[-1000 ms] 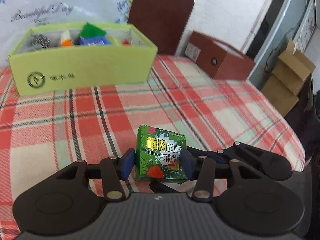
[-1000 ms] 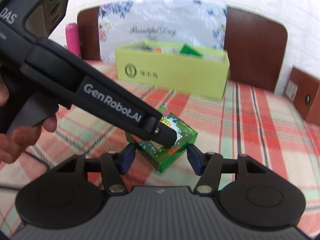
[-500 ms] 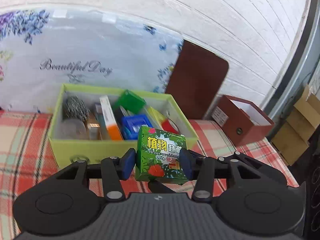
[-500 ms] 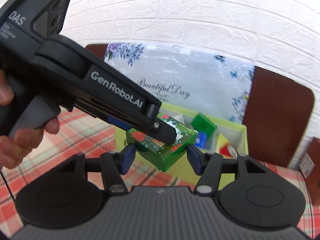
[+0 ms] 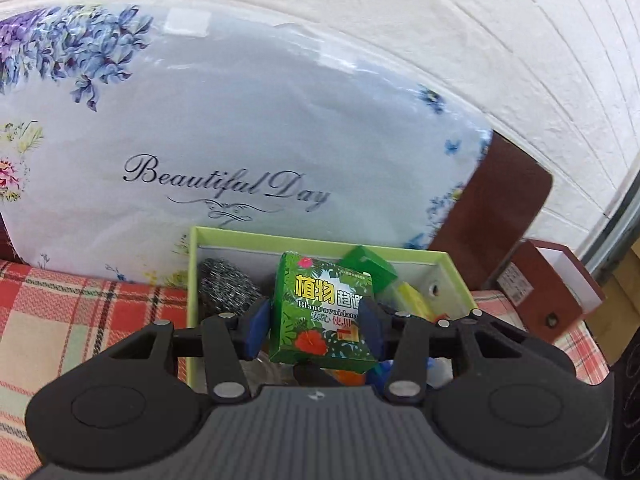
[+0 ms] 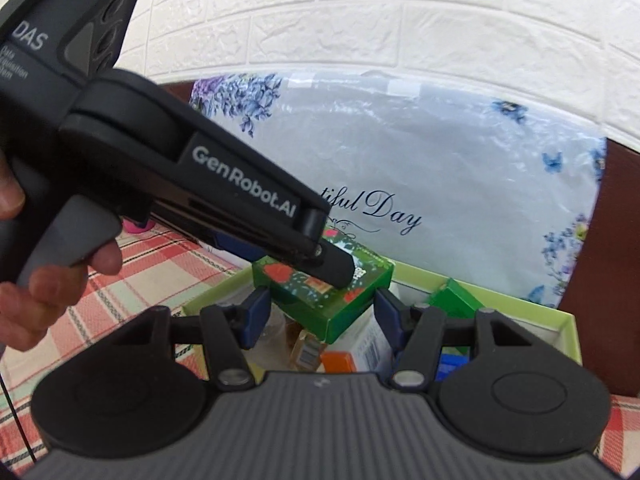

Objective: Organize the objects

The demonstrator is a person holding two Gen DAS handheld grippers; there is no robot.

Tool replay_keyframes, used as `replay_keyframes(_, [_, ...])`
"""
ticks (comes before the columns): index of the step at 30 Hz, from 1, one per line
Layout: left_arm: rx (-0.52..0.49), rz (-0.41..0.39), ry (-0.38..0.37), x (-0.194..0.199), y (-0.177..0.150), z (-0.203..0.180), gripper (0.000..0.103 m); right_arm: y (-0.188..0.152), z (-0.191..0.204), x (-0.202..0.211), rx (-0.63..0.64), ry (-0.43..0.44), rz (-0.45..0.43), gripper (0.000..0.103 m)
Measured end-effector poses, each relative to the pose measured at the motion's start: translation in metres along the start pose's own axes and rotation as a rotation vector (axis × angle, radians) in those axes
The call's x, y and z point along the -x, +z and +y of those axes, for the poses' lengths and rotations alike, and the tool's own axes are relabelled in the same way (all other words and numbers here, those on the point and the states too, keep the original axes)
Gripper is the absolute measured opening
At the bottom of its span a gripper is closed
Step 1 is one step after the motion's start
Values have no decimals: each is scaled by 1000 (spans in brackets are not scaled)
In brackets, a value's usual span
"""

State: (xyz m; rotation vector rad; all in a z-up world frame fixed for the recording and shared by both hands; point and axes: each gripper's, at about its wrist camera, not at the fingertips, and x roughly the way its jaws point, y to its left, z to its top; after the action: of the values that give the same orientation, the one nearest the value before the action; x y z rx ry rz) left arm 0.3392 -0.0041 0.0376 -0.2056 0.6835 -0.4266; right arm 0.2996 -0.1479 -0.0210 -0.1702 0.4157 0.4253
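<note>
Red plaid tablecloth [image 5: 60, 320] w/ white brick wall [image 5: 400, 20] behind.

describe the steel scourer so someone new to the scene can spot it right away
Find the lime-green open box on the plaid tablecloth, in front of the floral "Beautiful Day" bag. In the left wrist view, look into its back left corner, left of the green leaf-print carton held over it. The steel scourer is the only grey, wiry, metallic ball among coloured cartons.

Green leaf-printed carton [image 5: 324, 312] held upright over the lime-green box [image 5: 316, 242].
</note>
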Motion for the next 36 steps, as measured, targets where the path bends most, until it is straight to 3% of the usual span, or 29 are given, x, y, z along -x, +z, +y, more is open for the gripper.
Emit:
replay_keyframes(2, [11, -15, 7, -4, 0, 7, 54, 1, 1, -12, 5, 3, 8, 57])
replay_keyframes(4, [37, -28, 11, -7, 0, 14, 68, 2, 2, -22, 8, 10, 23, 59])
replay_keyframes(6, [51, -43, 48, -6, -1, 16, 78, 0, 3, -27, 13, 5, 33, 71])
replay_keyframes(7, [43, -52, 67, -5, -3, 17, 80, -2, 3, -26, 15, 0, 32, 74])
replay_keyframes(9, [19, -60, 94, -2, -5, 17, 80, -5, 3, -22, 19, 1, 28, 89])
replay_keyframes(12, [23, -49, 106, 3, -10, 17, 80, -10, 3, -14, 12, -34, 20, 101])
replay_keyframes(18, [-16, -90, 193, 29, -21, 0, 80, -10, -5, 19, -72, -54, -1, 103])
replay_keyframes(25, [-114, -180, 422, 77, -46, -46, 83, -12, -14, 69, -120, -119, 29, 103])
replay_keyframes(30, [-140, -176, 469, 107, -77, -74, 88, -34, -9, 123, -172, -178, 58, 103])
replay_keyframes(36, [-112, -130, 456, 128, -131, -92, 92, -70, 4, 178, -232, -259, 91, 103])
